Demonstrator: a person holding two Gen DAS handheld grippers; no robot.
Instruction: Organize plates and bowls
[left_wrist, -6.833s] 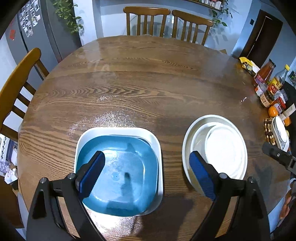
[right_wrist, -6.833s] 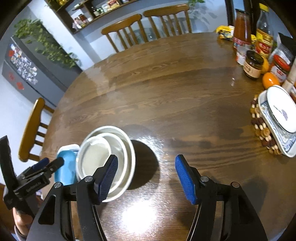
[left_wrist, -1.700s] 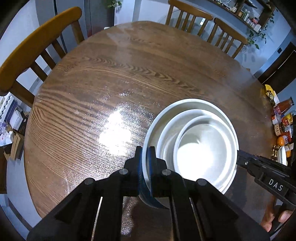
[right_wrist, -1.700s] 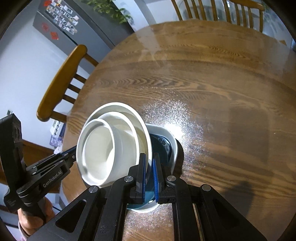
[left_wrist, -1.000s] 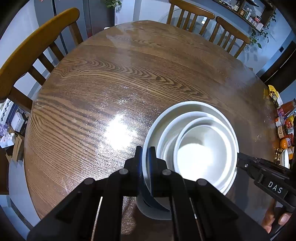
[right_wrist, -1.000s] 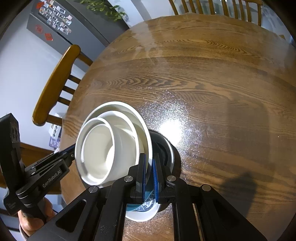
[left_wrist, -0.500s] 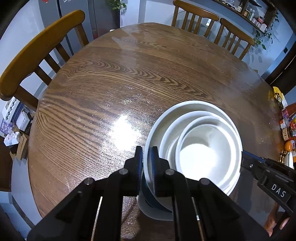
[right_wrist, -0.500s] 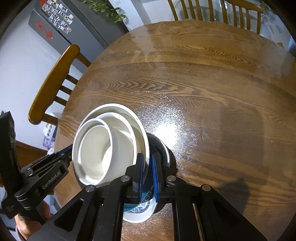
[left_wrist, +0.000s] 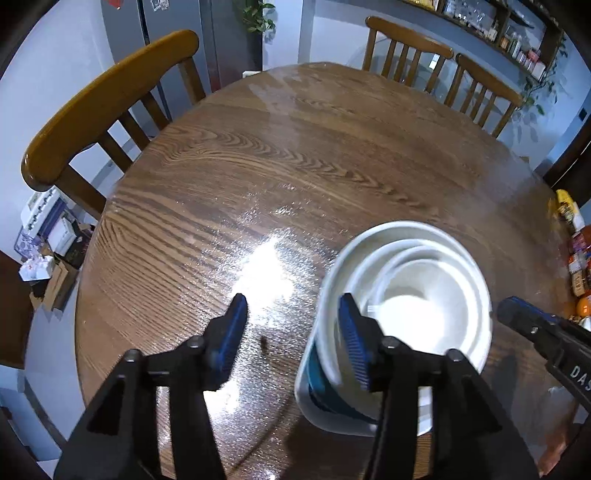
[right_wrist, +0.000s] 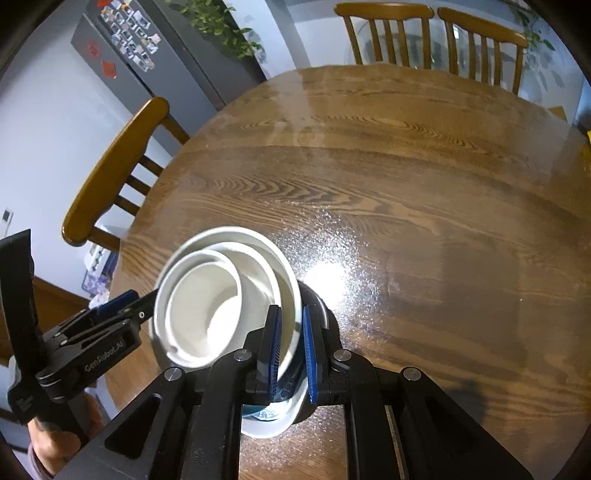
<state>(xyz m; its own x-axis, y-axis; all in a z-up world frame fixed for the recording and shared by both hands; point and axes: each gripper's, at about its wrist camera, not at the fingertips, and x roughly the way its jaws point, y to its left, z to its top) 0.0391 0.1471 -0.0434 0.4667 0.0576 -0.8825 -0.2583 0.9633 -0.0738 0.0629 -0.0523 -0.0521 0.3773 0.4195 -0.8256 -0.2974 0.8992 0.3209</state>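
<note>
**Left hand-held gripper lets go; right one alone pinches the white stack's rim**

Left hand-held gripper (left_wrist: 293, 334) stands spread, its jaws having just been opening. In the left wrist view, one blue pad lies over the near-left rim of the stack of white bowls (left_wrist: 417, 295) without pressing it, and the other hangs over bare bench (left_wrist: 221, 177) to the stack's left. Right hand-held gripper (right_wrist: 290, 354) is pressed nearly together, pinching the rim of the outermost white bowl (right_wrist: 258, 240) on the stack's near-right side, so it is the only one gripping.

The stack, three round white bowls nested by size, sits over a square white dish with a blue inside (left_wrist: 321, 402), which shows only as a corner under the stack's near edge. Whether the stack rests fully in that dish or tilts on it cannot be told; it looks tipped toward the right hand-held gripper in the right wrist view.

Being round, the stack has no long axis; what matters is that it lies straight ahead of the right hand-held gripper and just right of the left one.

Beyond the stack the bench is bare wood, with chairs (left_wrist: 107, 107) round its far edge.
</note>
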